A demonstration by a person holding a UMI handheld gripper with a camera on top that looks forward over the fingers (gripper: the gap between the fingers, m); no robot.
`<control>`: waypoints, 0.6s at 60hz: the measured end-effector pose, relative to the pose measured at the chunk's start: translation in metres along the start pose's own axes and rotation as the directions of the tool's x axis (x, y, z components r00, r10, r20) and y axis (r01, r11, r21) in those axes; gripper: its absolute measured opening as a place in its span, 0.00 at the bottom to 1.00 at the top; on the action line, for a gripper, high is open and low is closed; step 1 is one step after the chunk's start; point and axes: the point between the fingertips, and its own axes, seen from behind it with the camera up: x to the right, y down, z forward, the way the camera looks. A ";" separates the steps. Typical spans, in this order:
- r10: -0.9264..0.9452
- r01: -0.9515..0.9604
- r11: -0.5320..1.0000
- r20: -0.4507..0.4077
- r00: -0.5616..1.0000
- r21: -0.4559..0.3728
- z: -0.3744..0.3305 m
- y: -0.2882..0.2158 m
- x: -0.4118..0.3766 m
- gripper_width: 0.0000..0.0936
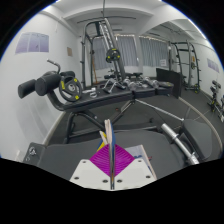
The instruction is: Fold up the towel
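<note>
I cannot tell what my fingers [111, 164] hold. The gym machine [110, 80] behind looks blurry.

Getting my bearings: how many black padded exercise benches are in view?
1: the black padded exercise bench stands beyond the hand-held gripper, before the grey metal rack; others may be hidden.

The towel cannot be picked out with certainty. A flat, pale grey sheet [70, 150] spreads smooth and unwrinkled just ahead of the gripper [108, 150] and to either side of it; whether this is the towel or a bare tabletop cannot be told. Left of the gripper lies a darker, rough-textured grey patch [35, 156], flat, its outline unclear. The gripper's fingers are drawn together, magenta pads [100, 163] meeting at the tips above the grey sheet.
</note>
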 end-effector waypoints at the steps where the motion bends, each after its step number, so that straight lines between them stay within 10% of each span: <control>1: 0.007 -0.007 1.000 -0.009 1.000 -0.004 0.003 0.003 0.009 0.02; 21: 0.049 -0.063 0.991 -0.118 0.992 -0.117 0.051 0.088 0.103 0.06; 28: -0.020 0.003 0.997 -0.209 0.978 -0.083 0.020 0.065 0.122 0.94; 36: -0.086 0.084 0.996 -0.175 0.981 -0.021 -0.051 0.029 0.103 0.92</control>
